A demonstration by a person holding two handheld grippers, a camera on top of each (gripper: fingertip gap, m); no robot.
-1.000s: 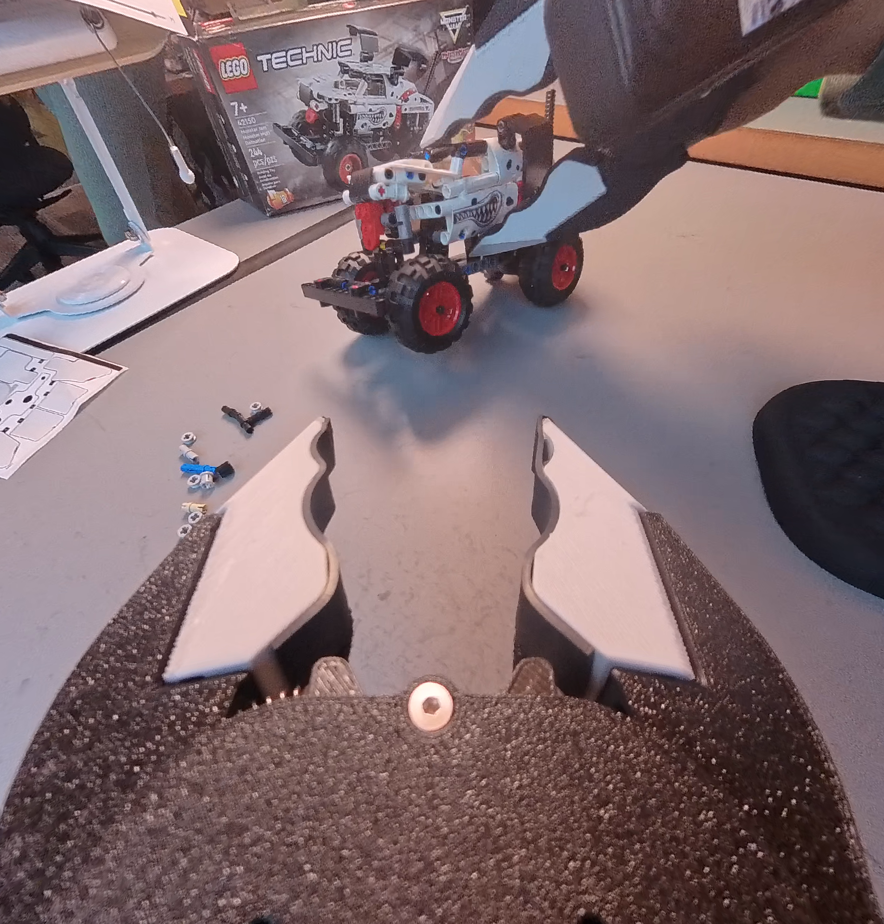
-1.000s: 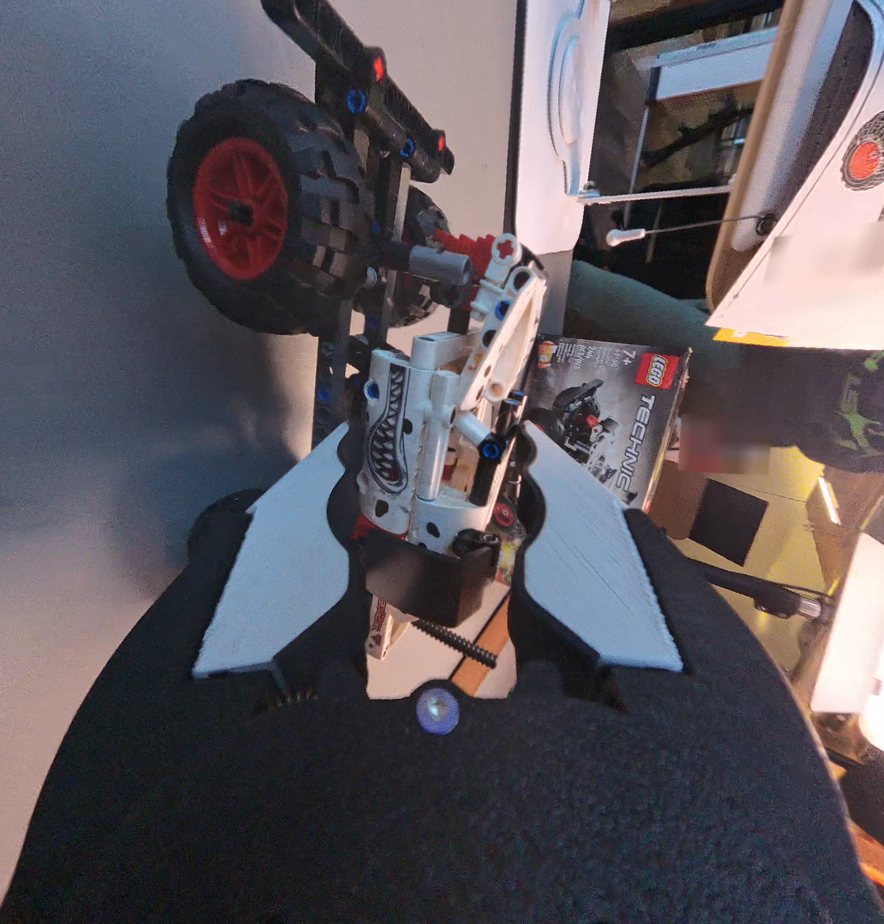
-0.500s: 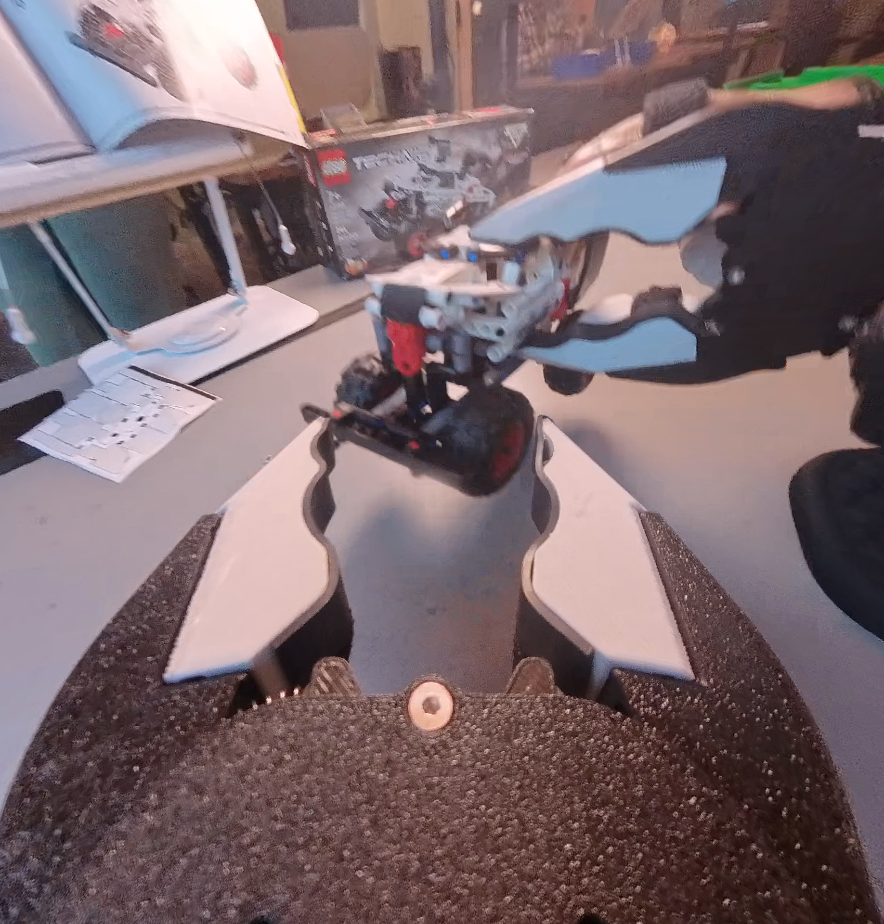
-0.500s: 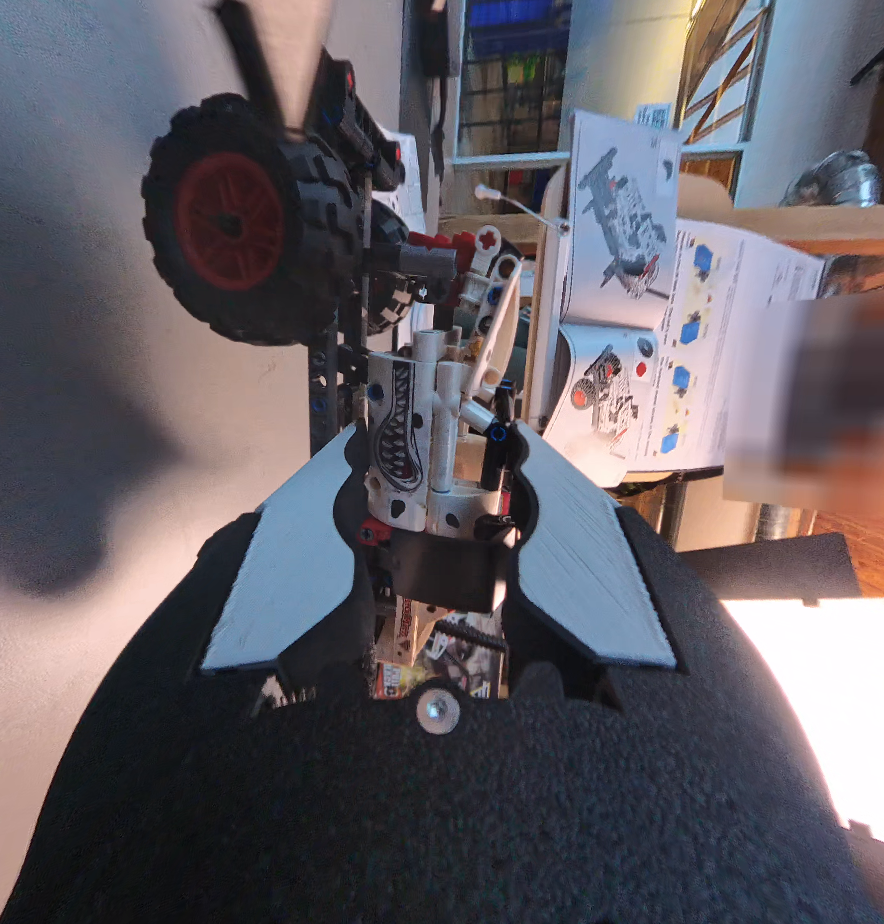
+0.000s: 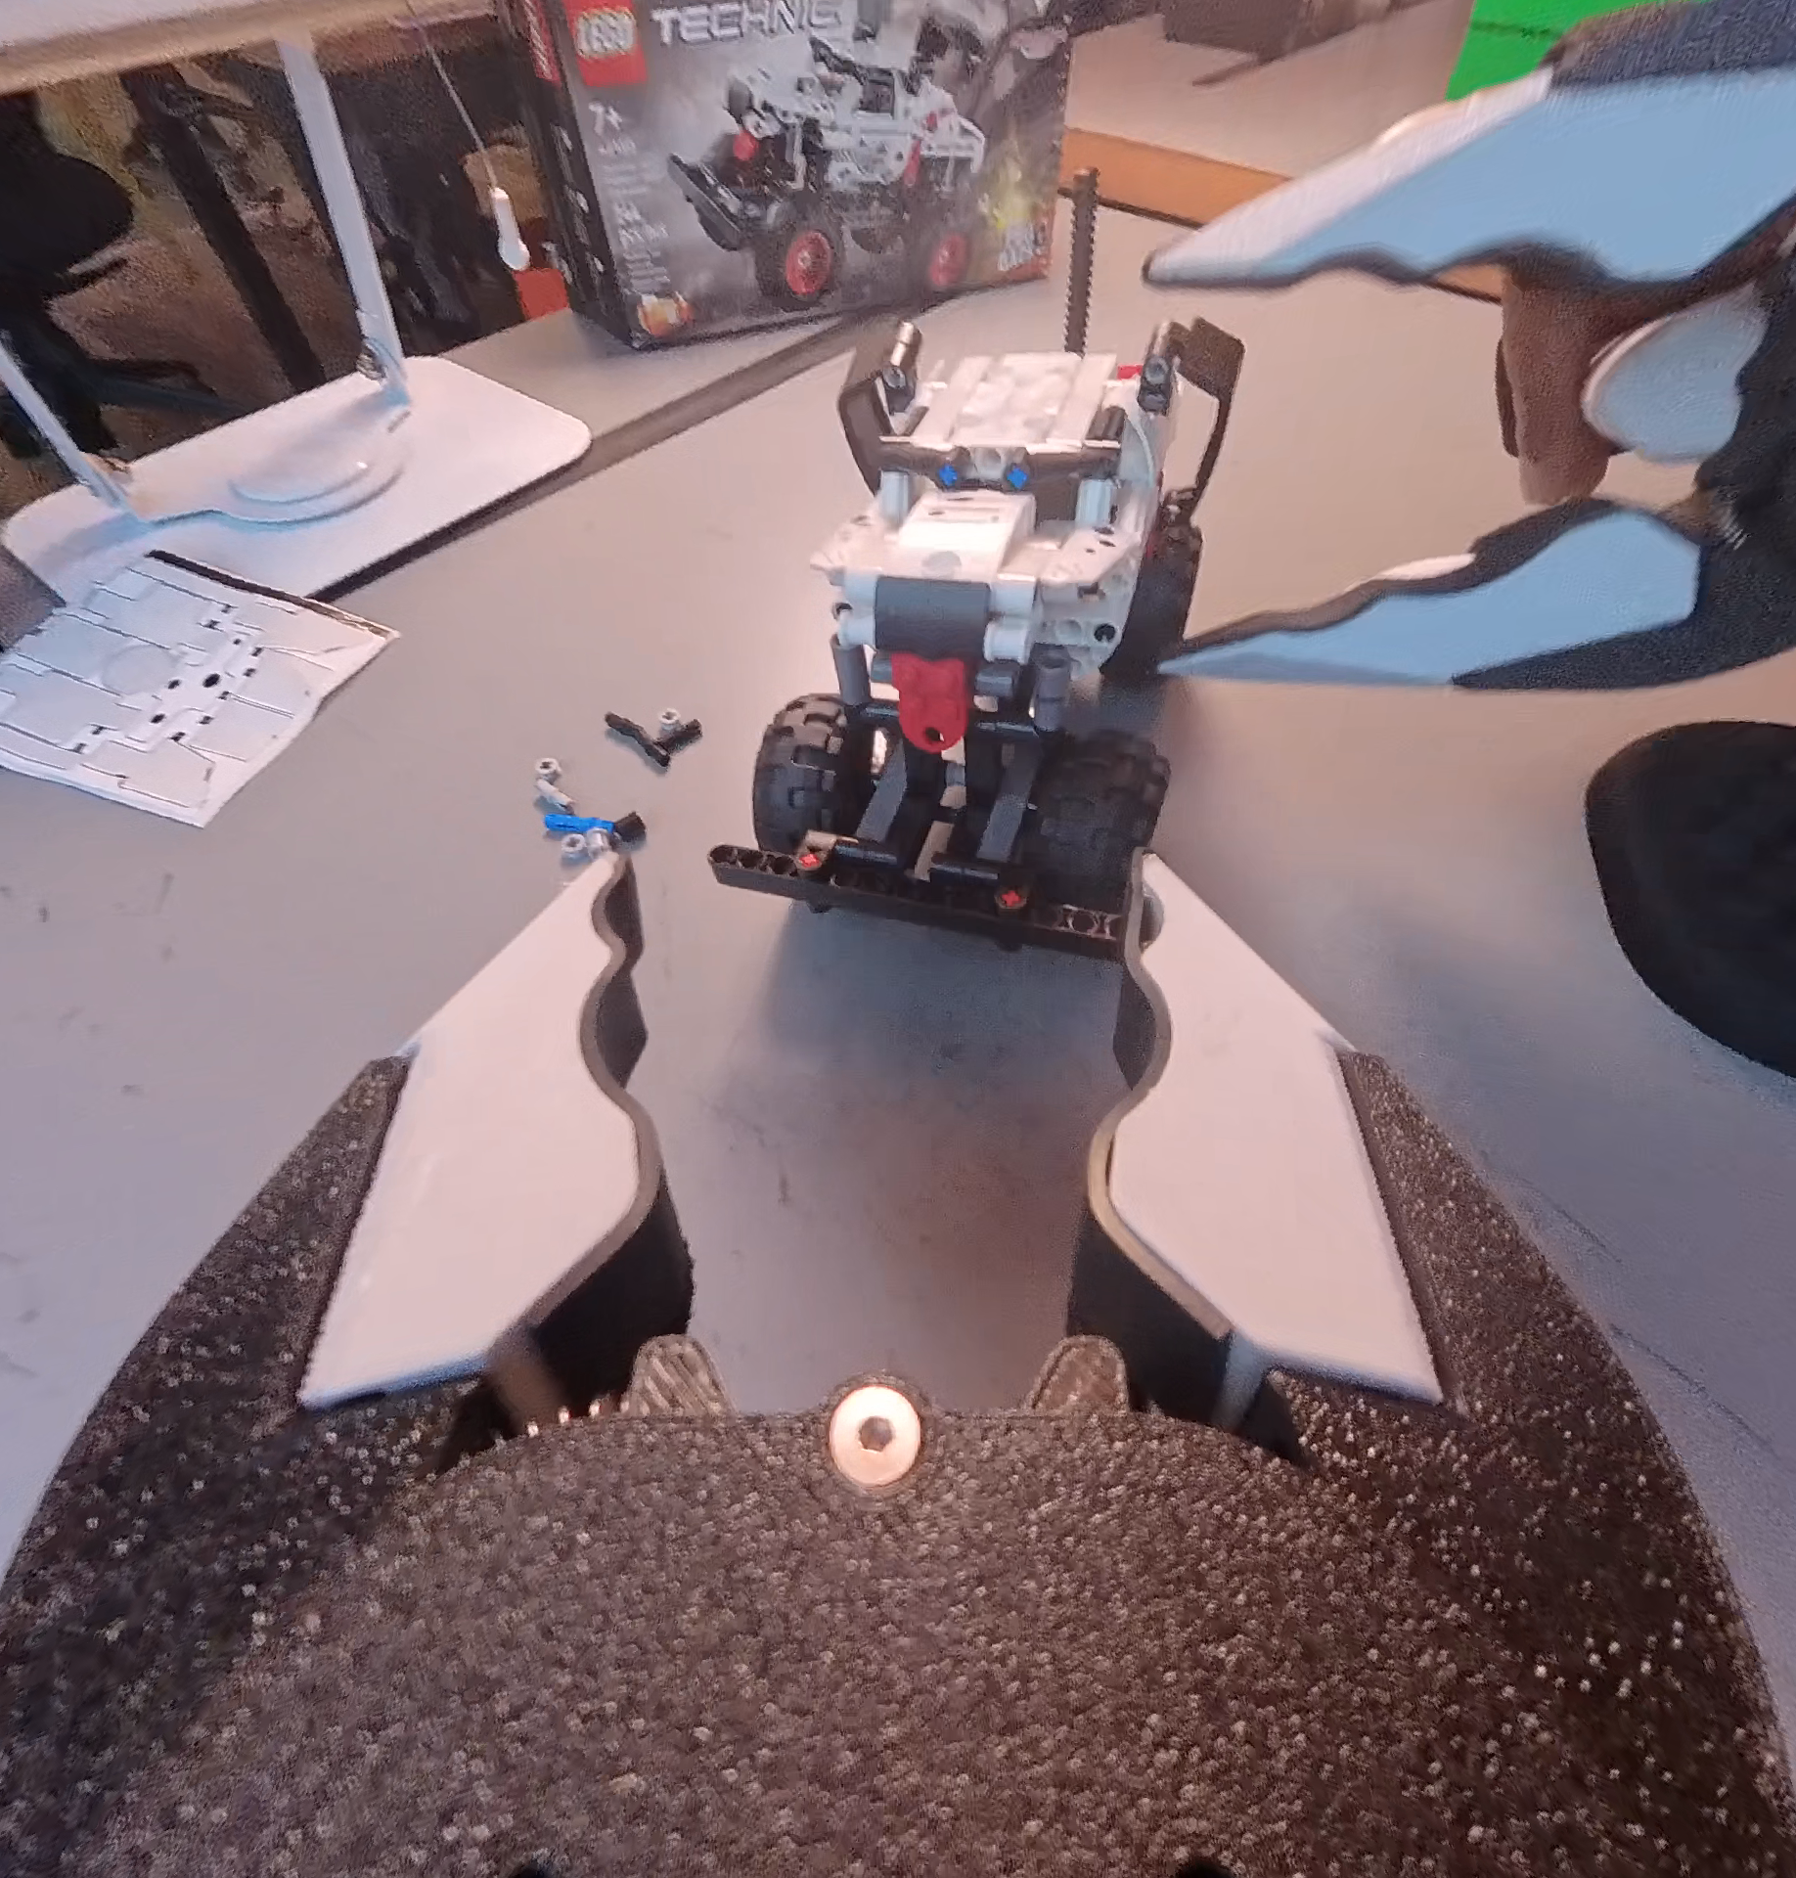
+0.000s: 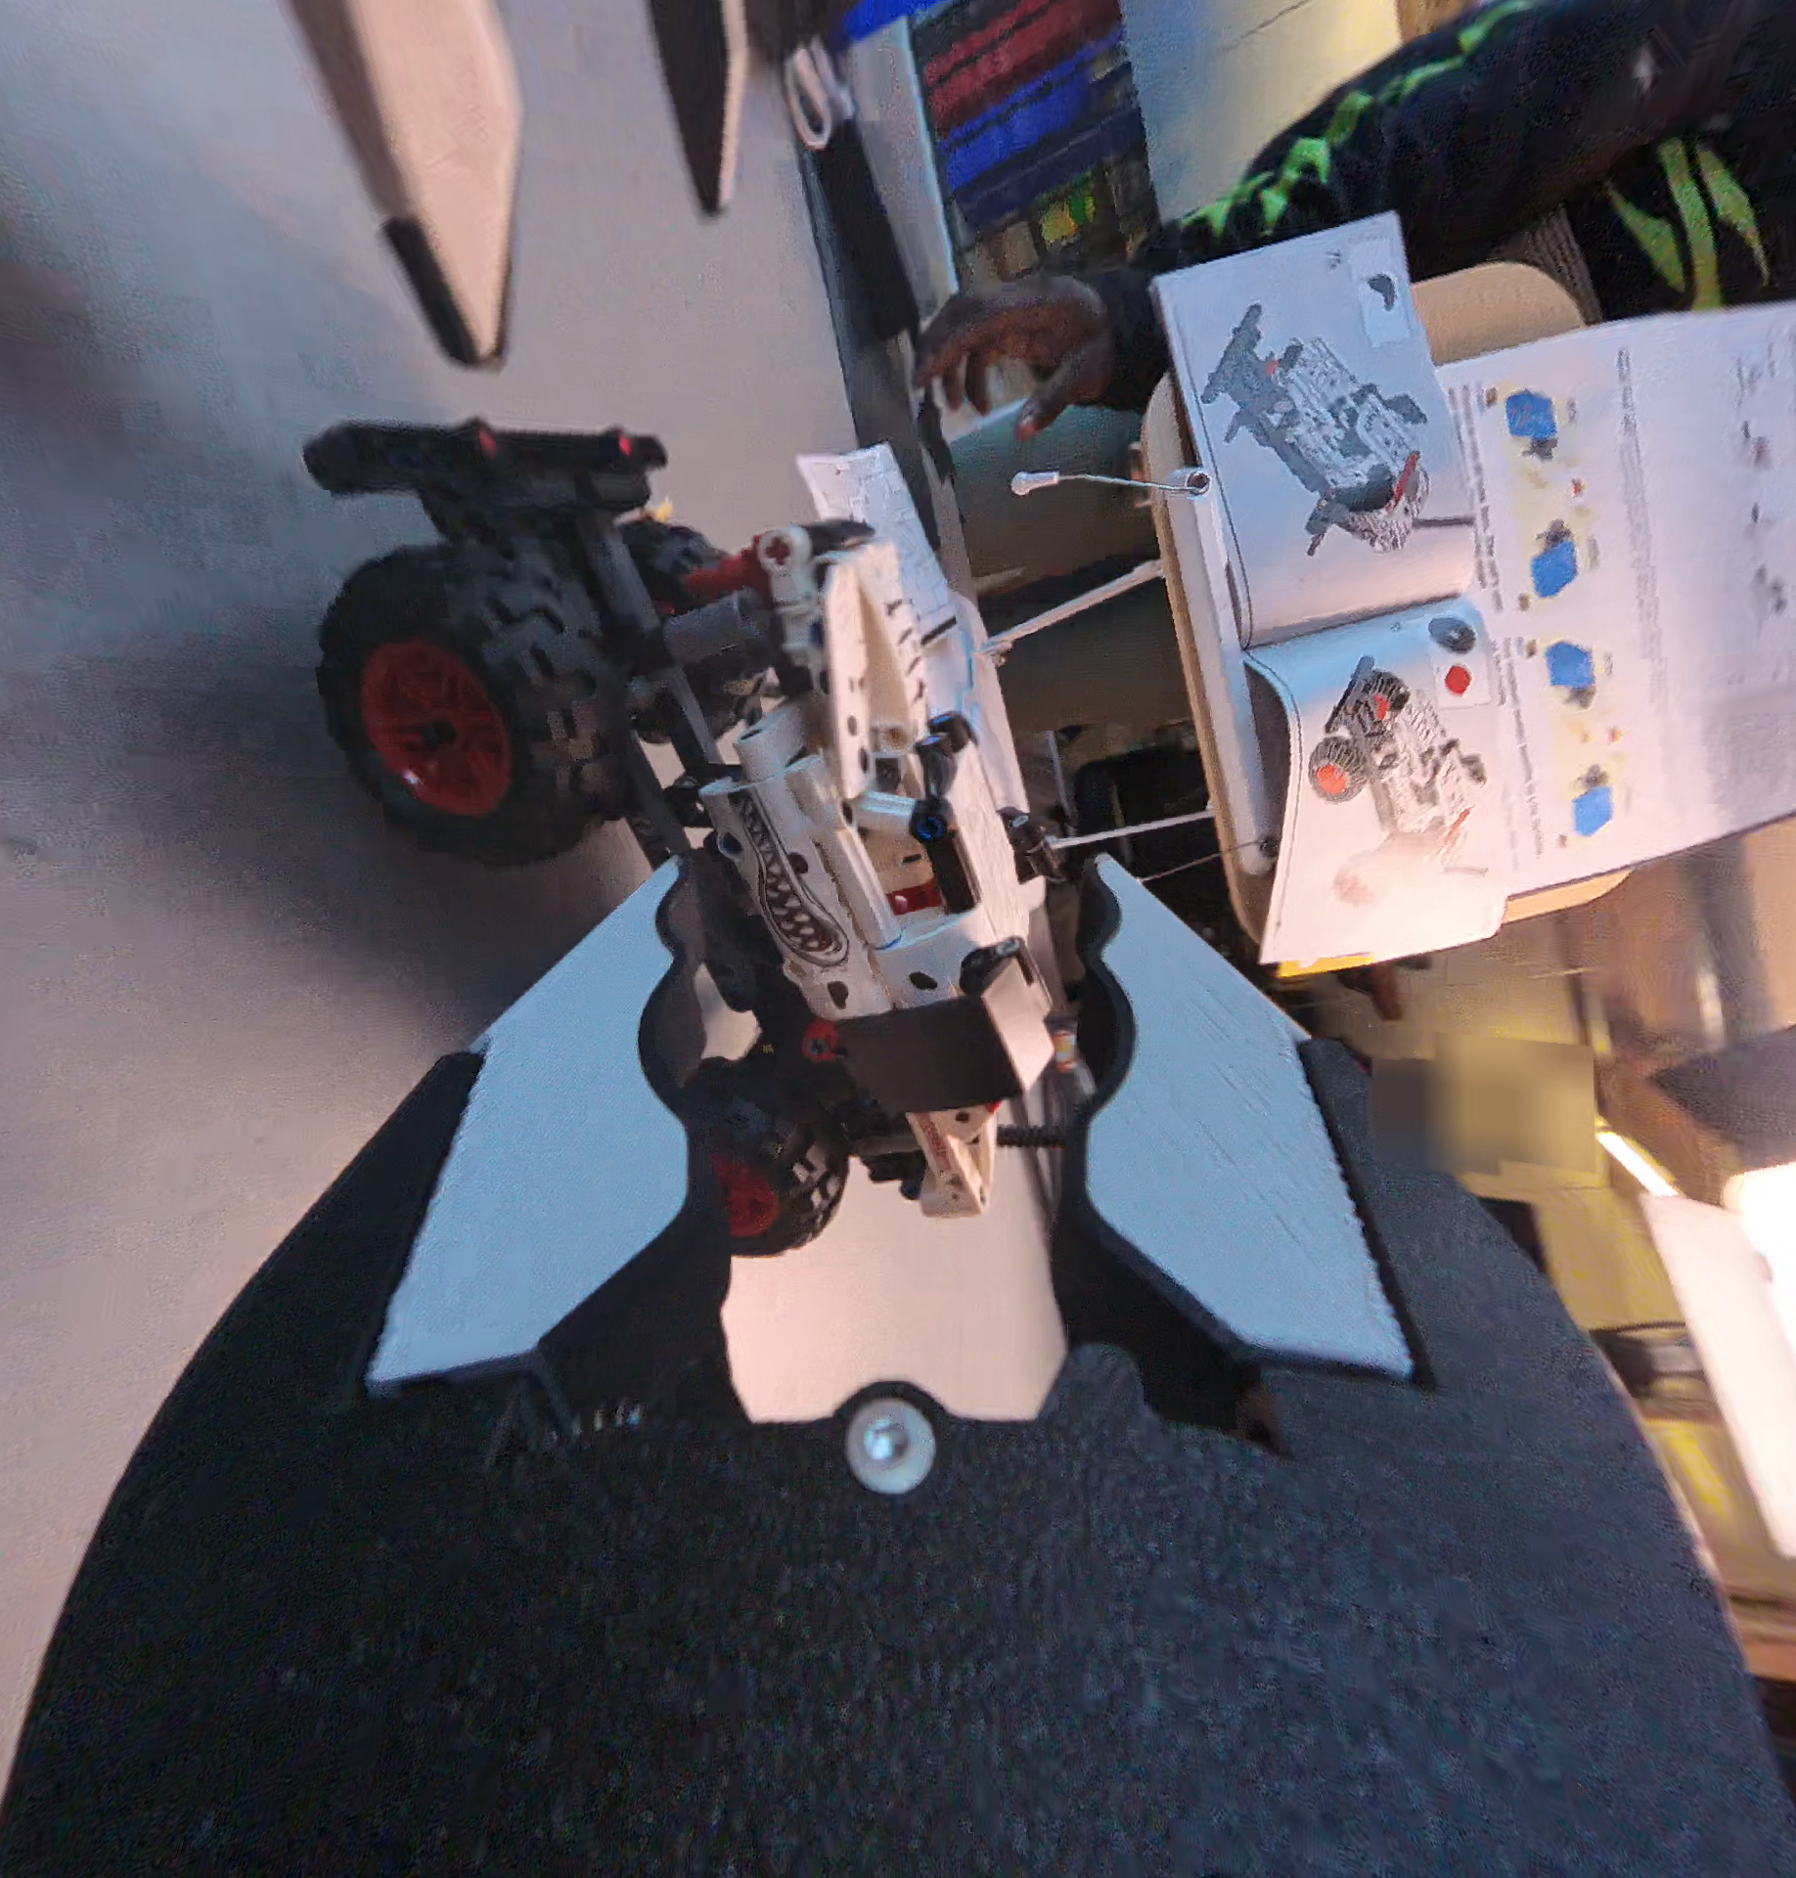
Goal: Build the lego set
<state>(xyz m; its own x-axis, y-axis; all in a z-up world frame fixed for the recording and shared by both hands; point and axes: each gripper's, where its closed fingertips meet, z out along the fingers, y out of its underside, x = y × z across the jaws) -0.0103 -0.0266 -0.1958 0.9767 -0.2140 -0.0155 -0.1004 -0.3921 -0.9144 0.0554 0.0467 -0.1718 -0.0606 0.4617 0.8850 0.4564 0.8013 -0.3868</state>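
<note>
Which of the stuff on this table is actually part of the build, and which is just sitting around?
Part of the job:
- truck
- loose pieces
- booklet
- sticker sheet
- left claw, open
- right claw, open

Lying about:
- box
- stand
- black pad

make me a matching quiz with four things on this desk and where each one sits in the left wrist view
Things:
1. lego truck
2. loose small parts
3. set box
4. sticker sheet

Places:
A. far edge of the table, behind the truck
B. flat on the table at far left
C. centre, on its wheels, facing the camera
D. scattered just left of the truck's front wheels

Pairs: 1-C, 2-D, 3-A, 4-B
</note>
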